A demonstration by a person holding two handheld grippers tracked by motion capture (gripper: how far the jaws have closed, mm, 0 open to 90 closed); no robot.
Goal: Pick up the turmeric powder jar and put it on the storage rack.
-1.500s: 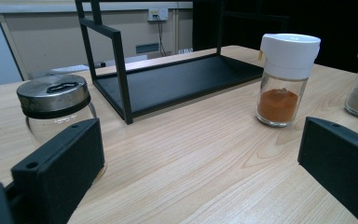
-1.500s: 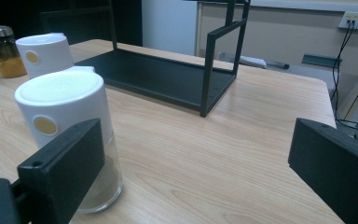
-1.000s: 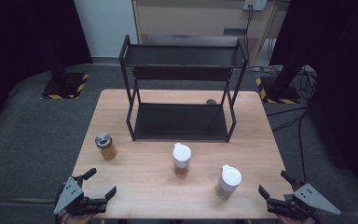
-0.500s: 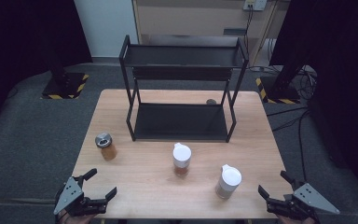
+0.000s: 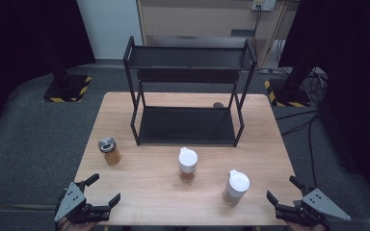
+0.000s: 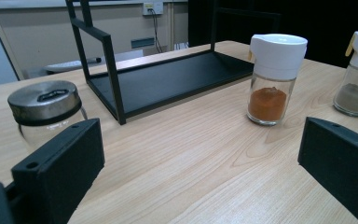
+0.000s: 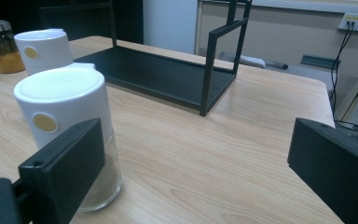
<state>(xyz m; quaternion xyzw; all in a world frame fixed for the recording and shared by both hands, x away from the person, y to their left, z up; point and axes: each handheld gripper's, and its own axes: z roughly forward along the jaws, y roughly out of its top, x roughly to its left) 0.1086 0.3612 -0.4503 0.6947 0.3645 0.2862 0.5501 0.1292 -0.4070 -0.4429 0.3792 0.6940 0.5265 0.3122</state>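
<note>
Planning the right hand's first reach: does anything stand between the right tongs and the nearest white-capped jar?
Nothing visible does. The right tongs stand open, with bare table between them and the white-capped jar.

No change is detectable: the left gripper (image 5: 100, 189) and right gripper (image 5: 285, 189) hold the same positions at the near table edge, jaws equally spread, jars unmoved.
</note>
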